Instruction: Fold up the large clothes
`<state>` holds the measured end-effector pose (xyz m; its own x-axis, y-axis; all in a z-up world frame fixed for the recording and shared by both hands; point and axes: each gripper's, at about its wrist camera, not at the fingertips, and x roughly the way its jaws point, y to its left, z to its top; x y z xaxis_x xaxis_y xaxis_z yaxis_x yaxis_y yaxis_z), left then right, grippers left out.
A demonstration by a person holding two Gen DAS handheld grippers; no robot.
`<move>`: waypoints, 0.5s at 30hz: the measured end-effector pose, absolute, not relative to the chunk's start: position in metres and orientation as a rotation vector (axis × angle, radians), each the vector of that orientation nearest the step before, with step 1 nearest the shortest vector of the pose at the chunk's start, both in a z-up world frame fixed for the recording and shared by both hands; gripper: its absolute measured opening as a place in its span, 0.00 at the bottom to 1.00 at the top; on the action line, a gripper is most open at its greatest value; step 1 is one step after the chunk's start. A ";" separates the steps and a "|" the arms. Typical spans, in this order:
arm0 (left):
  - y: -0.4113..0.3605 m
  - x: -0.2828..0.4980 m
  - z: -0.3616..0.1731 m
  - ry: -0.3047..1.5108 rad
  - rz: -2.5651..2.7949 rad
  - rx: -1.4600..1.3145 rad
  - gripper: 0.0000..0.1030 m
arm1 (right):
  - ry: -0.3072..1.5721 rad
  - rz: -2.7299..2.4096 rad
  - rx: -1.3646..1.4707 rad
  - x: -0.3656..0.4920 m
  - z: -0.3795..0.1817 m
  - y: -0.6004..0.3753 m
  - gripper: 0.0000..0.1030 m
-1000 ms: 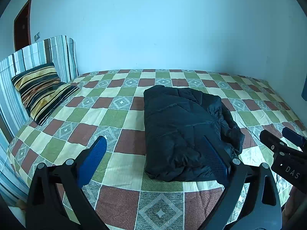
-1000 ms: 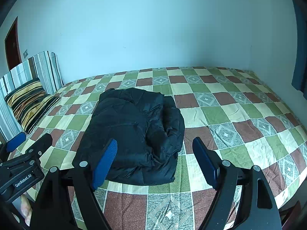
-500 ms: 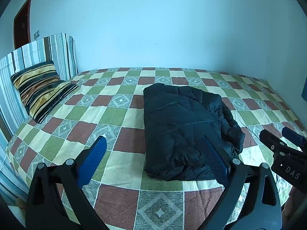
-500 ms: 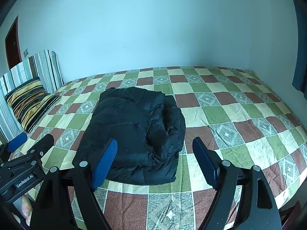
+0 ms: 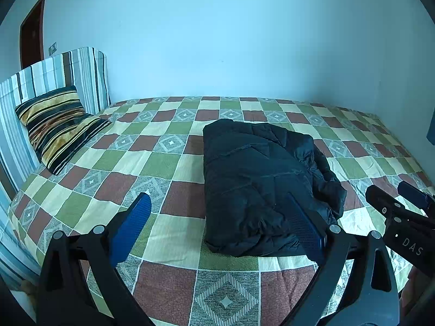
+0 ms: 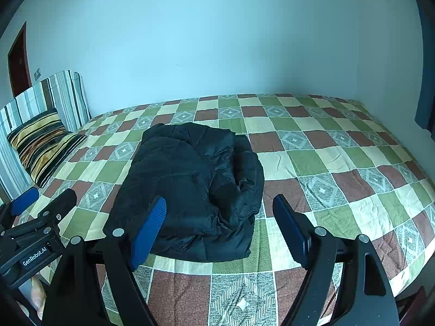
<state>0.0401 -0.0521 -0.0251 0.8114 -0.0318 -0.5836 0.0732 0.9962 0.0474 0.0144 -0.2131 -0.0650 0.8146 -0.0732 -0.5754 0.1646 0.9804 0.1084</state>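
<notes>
The black jacket [image 5: 261, 187] is quilted cloth with a slight sheen. The bedspread [image 5: 168, 233] is matt woven cloth, textured in checks. The striped pillow [image 5: 57, 127] looks soft, velvety.

Bed [image 5: 174, 233] covered by a checked quilt of green, cream, red-brown and grey diamond squares. A folded black padded jacket [image 5: 261, 187] lies near its middle; a striped pillow [image 5: 58, 127] (yellow, black, brown) leans at the striped headboard [image 5: 51, 78] end.
</notes>
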 end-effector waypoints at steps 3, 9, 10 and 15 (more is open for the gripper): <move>-0.052 0.039 -0.024 0.616 -0.055 0.067 0.95 | 0.606 -0.125 0.153 0.014 -0.065 -0.213 0.77; -0.053 0.038 -0.023 0.609 -0.042 0.072 0.95 | 0.605 -0.124 0.152 0.014 -0.065 -0.213 0.77; -0.053 0.038 -0.022 0.609 -0.041 0.071 0.95 | 0.605 -0.124 0.151 0.014 -0.065 -0.212 0.77; -0.054 0.036 -0.021 0.597 -0.048 0.079 0.95 | 0.596 -0.120 0.142 0.013 -0.065 -0.213 0.82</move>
<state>0.0362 -0.0542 -0.0210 0.8259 -0.0219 -0.5633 0.0676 0.9959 0.0605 0.0127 -0.2128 -0.0653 0.8211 -0.0717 -0.5663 0.1535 0.9833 0.0981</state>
